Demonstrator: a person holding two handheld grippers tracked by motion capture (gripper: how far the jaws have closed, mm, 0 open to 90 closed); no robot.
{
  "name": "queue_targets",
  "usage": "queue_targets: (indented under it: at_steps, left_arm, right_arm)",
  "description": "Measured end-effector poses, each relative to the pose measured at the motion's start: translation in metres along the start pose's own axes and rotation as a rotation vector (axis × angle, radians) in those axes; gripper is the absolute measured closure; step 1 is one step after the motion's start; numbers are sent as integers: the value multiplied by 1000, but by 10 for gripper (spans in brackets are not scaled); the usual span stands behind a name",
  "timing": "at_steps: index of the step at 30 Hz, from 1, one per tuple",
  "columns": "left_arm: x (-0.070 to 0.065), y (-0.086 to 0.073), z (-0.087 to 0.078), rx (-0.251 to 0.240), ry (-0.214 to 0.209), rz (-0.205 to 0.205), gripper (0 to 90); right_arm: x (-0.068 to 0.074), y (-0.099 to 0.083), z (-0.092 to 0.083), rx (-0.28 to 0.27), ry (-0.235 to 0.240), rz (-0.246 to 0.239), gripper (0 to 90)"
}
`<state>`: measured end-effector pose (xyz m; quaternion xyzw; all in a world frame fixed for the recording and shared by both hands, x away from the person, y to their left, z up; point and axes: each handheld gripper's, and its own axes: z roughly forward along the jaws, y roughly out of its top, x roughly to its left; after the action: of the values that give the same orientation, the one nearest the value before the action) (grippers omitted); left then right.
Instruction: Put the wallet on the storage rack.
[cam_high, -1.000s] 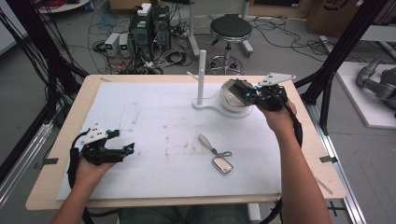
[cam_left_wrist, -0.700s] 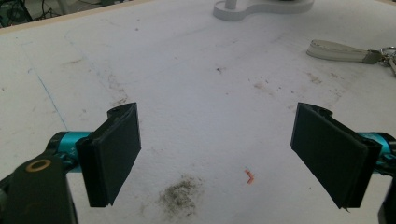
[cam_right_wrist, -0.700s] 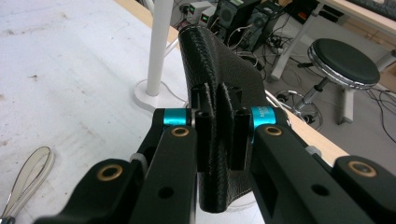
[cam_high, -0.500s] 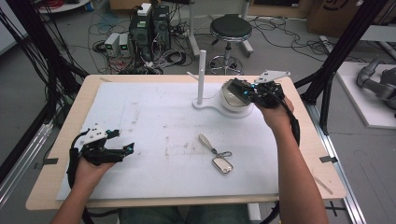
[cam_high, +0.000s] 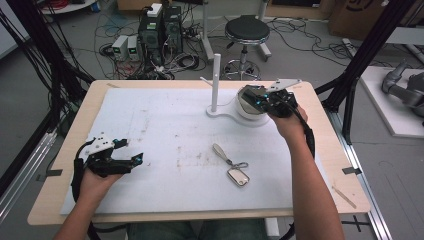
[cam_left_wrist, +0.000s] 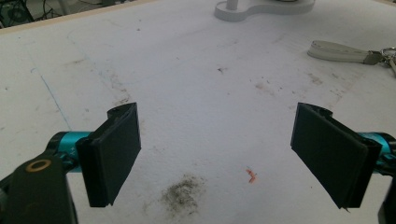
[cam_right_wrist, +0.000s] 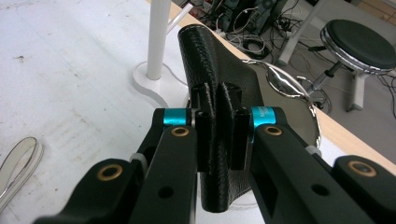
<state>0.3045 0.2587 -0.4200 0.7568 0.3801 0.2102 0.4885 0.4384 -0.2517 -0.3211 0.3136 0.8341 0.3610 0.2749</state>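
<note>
Slightly lowered and drawn left since a second ago, the right claw pinches a black textured case above the silver tray of the white stand. Setting it down looks close but unfinished. Well below that claw lies the key fob, untouched. Far off, the left claw rests spread, empty. No writing is legible anywhere.

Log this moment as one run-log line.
right tongs: shut on black leather piece, over white stand | left tongs: open, idle | keychain: untouched
</note>
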Motion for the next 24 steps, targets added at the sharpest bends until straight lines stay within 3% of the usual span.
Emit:
queue_targets:
  at_steps: [7, 16, 19, 23, 24]
  left_arm:
    - [0, -1, 0, 3, -1, 0, 159]
    - [0, -2, 1, 9, -4, 0, 159]
    - [0, -2, 1, 9, -3, -2, 159]
    - [0, -2, 1, 9, -4, -4, 160]
    - [0, -2, 1, 9, -3, -1, 160]
  right_arm:
    - [-3, -5, 12, 4, 10, 27, 855]
    - [-5, -9, 27, 29, -16, 50, 841]
    - [-7, -10, 28, 29, -27, 73, 762]
    - [-6, -10, 18, 33, -44, 85, 582]
    - [-6, -10, 18, 33, -44, 85, 582]
